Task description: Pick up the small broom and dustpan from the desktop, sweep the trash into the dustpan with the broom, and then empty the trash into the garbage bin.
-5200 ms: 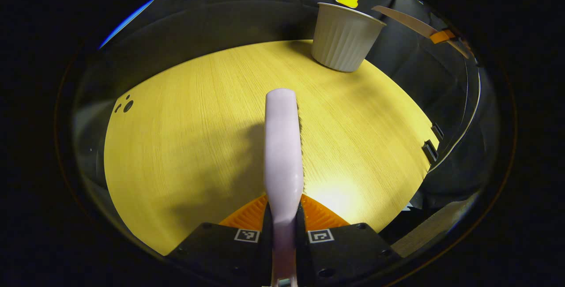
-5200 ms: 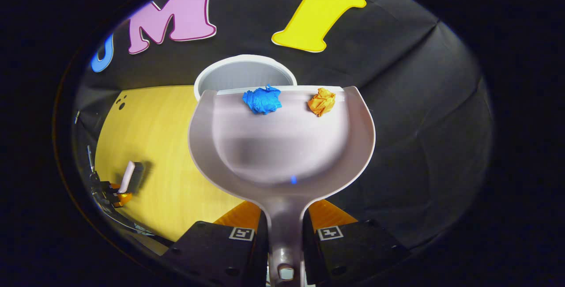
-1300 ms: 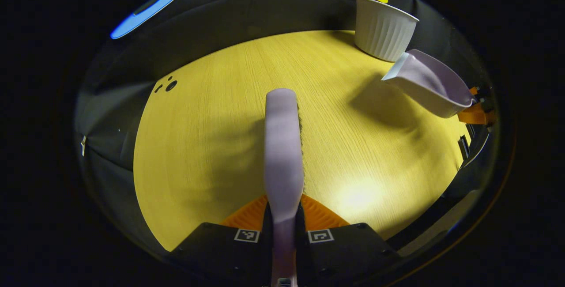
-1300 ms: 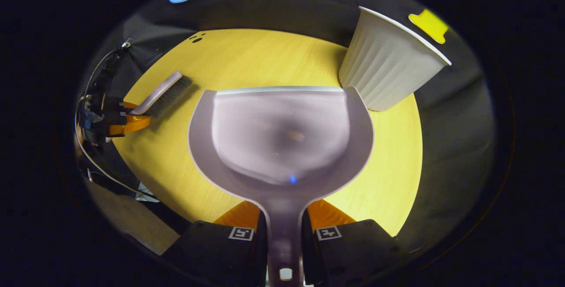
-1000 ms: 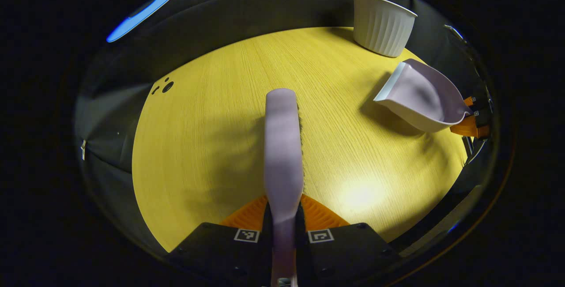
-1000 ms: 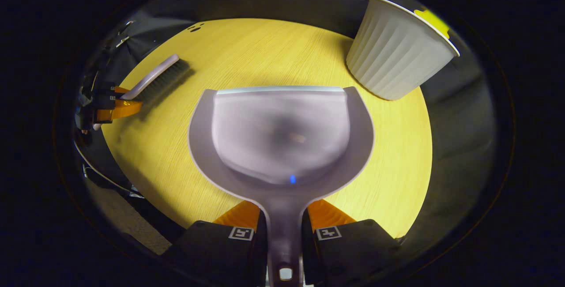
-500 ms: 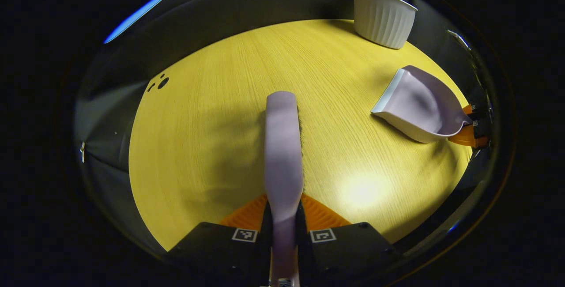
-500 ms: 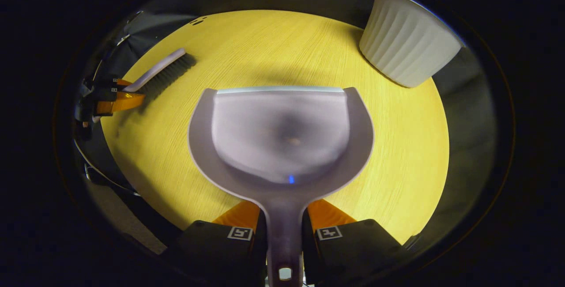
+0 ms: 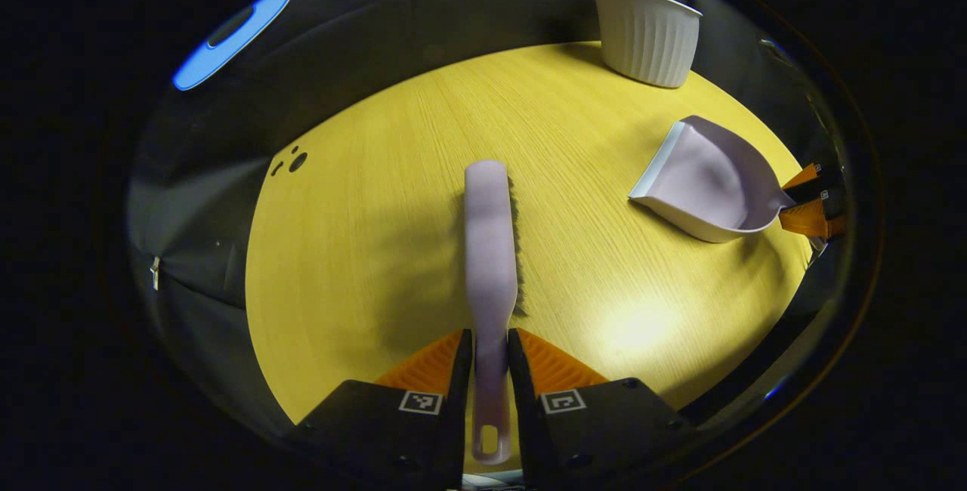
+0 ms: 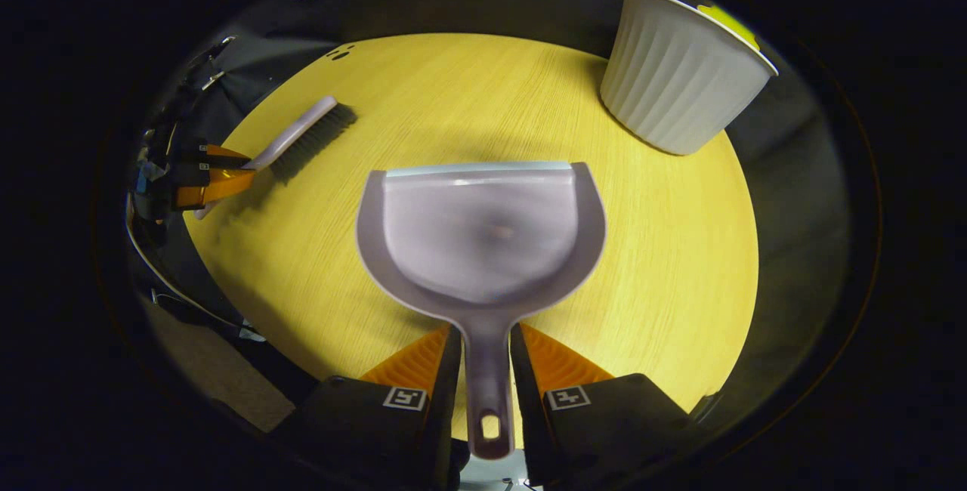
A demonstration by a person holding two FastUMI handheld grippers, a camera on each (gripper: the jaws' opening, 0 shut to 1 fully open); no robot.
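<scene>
Left gripper [image 9: 489, 370]: jaws slightly apart, flanking broom [image 9: 489, 249] handle, grip looks released. Right gripper [image 10: 486, 370]: jaws likewise parted beside dustpan [image 10: 481, 238] handle. Both tools lie flat on table [image 9: 363, 249]; broom well left of bin [image 9: 644, 34], dustpan nearer bin, empty. Likely step: letting go. Advice: widen jaws fully, withdraw straight back along handles, avoid dragging tools.
</scene>
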